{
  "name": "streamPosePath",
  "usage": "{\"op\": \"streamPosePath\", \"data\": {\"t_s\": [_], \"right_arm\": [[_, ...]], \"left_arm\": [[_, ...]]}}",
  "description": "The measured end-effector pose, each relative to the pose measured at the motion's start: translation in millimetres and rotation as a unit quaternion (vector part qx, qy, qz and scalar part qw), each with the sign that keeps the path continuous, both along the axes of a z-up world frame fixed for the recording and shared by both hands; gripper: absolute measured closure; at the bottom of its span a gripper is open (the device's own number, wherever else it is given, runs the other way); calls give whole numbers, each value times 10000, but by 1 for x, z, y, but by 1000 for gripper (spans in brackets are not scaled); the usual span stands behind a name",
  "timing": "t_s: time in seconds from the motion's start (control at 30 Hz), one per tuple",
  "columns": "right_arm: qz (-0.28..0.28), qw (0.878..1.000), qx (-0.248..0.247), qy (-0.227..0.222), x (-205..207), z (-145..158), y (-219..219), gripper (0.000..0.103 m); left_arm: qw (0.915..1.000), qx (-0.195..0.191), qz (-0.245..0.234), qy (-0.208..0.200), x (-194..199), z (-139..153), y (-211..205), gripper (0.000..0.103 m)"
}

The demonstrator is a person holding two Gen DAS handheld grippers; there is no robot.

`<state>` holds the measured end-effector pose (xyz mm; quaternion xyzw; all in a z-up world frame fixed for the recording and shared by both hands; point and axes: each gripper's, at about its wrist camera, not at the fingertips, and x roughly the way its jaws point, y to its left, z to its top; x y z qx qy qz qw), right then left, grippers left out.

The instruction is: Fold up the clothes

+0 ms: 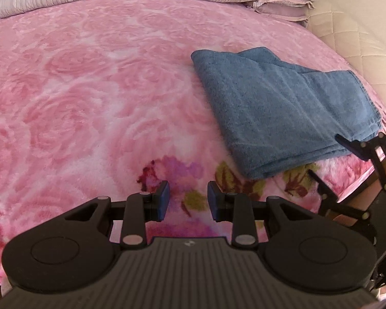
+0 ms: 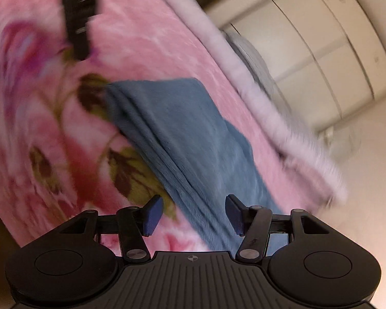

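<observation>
Two grippers over a folded blue towel on a rose-print bed

Left gripper (image 1: 188,200), lower centre, jaws apart with nothing between; right gripper (image 2: 194,215) jaws wide apart, clamping nothing; folded blue towel (image 1: 278,108) lies right of centre on the pink floral blanket (image 1: 90,90); view blurred.

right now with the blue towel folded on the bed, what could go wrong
1. The folded blue towel lies near the edge of the pink blanket; a nudge might push it off.
2. The right tongs stand open right at its layered edge, so they could snag one layer and undo the fold.
3. The right wrist view is blurred, so aim is uncertain.
</observation>
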<state>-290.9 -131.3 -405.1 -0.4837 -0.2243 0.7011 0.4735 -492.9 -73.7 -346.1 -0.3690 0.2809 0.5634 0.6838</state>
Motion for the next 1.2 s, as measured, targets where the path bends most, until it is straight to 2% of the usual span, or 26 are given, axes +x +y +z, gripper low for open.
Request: {"op": "streamPosePath", "data": {"t_s": [0.27, 0.4, 0.5, 0.53, 0.57, 0.6, 0.63, 0.67, 0.7, 0.73, 0.77, 0.8, 0.87, 0.9, 0.93, 1.03, 1.07, 1.2], "right_arm": [[590, 9964, 435, -424, -14, -21, 3, 46], [720, 9954, 486, -415, -15, -24, 6, 47], [850, 9946, 454, -389, -15, -26, 7, 57], [846, 9953, 371, -299, -15, -25, 8, 75], [842, 9958, 287, -210, -15, -25, 10, 82], [822, 9964, 191, -77, -14, -23, 12, 84], [695, 9969, 3, 359, -9, -14, 18, 87], [499, 9936, -238, 987, 0, -2, 26, 89], [298, 9853, -478, 1614, 9, 11, 34, 89], [75, 9714, -711, 2265, 18, 24, 42, 90], [-160, 9510, -916, 2949, 32, 38, 51, 90], [-422, 9195, -1110, 3748, 52, 52, 60, 90], [-924, 8382, -1397, 5191, 95, 76, 79, 90], [-1179, 7854, -1445, 5902, 123, 84, 86, 90], [-1349, 7427, -1422, 6403, 147, 90, 89, 90], [-1706, 6352, -1156, 7443, 210, 102, 92, 90], [-1830, 6076, -996, 7664, 230, 104, 90, 90], [-2664, 5314, -483, 8027, 291, 97, 90, 90]], "left_arm": [[9998, 35, -8, -196, -4, -4, 9, 76], [9994, 34, 52, -336, -8, -5, 13, 76], [9991, 26, 109, -399, -9, -5, 15, 76], [9991, 23, 122, -406, -9, -5, 16, 76], [9991, 25, 129, -395, -9, -5, 17, 76], [9992, 37, 132, -372, -8, -4, 19, 76], [9993, 57, 131, -353, -7, -2, 20, 76], [9993, 80, 132, -346, -7, 0, 22, 76], [9993, 103, 132, -338, -6, 2, 24, 76], [9993, 129, 126, -334, -5, 5, 26, 76], [9992, 166, 101, -337, -3, 8, 29, 76], [9992, 204, 75, -341, 0, 11, 33, 77], [9989, 300, -17, -351, 9, 18, 42, 77], [9986, 359, -98, -366, 17, 22, 47, 77], [9982, 418, -178, -380, 25, 26, 52, 77], [9955, 604, -570, -467, 59, 37, 70, 77], [9940, 657, -720, -498, 72, 40, 76, 77], [9856, 786, -1363, -615, 132, 44, 100, 77]]}}
